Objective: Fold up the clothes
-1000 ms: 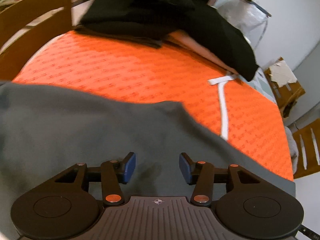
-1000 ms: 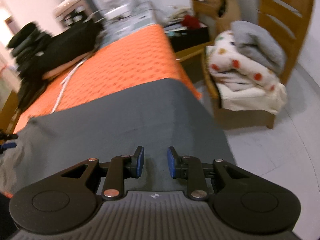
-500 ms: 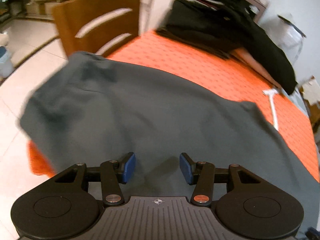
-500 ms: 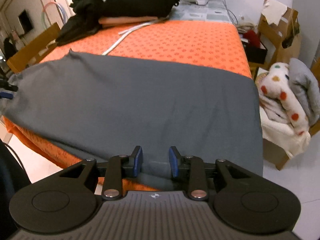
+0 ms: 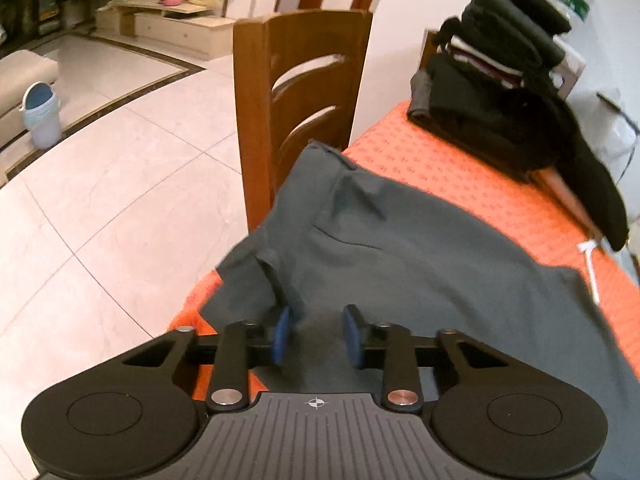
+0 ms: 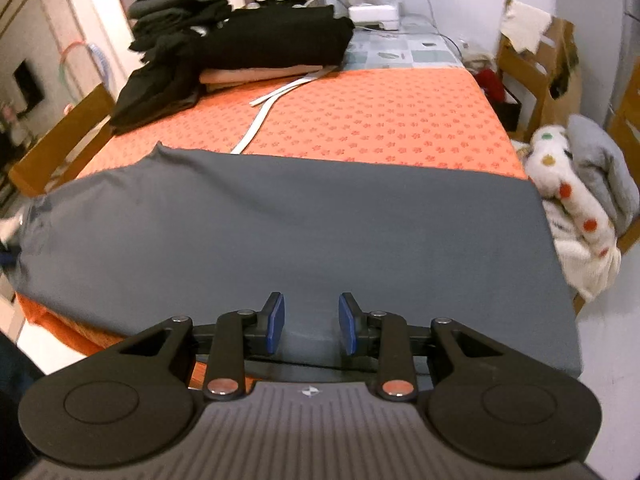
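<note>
A dark grey garment (image 5: 420, 264) lies spread across the orange tablecloth (image 5: 440, 160), its rumpled left end hanging over the table corner. My left gripper (image 5: 316, 334) hovers low over that end with its jaws closing. Grey cloth shows between the blue pads (image 5: 280, 336), with a fold beside the left one, and a gap remains. In the right wrist view the same garment (image 6: 320, 232) lies flat and wide. My right gripper (image 6: 311, 322) sits at its near edge, open, with cloth showing in the gap.
A pile of black folded clothes (image 6: 248, 44) and a white strip (image 6: 260, 116) occupy the far part of the table. A wooden chair (image 5: 300, 80) stands at the left end. Another chair with a spotted blanket (image 6: 576, 208) stands at the right.
The left gripper has swept left along the garment to its rumpled end by the chair, and its jaws have narrowed. The right gripper has swung from the table's right end to the garment's near edge.
</note>
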Demonstrator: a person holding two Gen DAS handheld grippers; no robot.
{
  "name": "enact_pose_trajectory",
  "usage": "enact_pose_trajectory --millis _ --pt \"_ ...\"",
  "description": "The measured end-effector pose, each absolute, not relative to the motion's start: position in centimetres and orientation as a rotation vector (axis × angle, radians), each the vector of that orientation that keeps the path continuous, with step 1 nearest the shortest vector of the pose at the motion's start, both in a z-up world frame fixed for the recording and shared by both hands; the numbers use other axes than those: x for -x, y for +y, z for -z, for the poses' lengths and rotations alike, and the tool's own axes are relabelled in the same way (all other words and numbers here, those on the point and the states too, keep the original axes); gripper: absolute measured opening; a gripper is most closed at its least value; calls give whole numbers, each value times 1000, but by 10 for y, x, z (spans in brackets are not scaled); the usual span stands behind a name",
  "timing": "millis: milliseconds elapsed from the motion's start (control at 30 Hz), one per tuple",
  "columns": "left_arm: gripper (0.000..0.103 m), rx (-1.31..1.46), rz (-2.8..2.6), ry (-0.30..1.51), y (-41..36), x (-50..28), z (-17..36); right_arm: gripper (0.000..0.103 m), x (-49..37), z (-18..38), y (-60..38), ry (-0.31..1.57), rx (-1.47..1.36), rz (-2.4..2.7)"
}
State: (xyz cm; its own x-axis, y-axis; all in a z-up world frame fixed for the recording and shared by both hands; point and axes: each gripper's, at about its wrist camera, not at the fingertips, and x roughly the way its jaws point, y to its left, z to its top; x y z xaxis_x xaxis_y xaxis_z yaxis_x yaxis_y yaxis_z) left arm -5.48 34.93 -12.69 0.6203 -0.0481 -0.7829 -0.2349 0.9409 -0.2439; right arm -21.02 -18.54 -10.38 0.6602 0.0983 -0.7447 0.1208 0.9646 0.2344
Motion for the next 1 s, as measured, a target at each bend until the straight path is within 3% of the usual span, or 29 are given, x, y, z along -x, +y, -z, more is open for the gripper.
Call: enact_pose_trajectory --millis 33,67,200,267,367,700,1000 --pt "18 336 -104 908 354 51 131 35 211 105 -183 852 -288 31" --pt "18 330 -86 907 357 49 132 35 213 105 -181 850 -303 52" --pt "23 317 -14 898 362 44 128 35 225 104 -181 817 -395 180" --pt "47 325 13 880 358 43 117 36 234 103 -187 781 -470 272" --pt "62 319 72 836 344 42 95 37 250 102 -204 715 -595 387" --pt "71 256 211 811 234 20 63 51 329 124 -291 525 -912 601" --pt "74 277 147 833 144 18 54 65 381 194 -388 484 -1283 626"
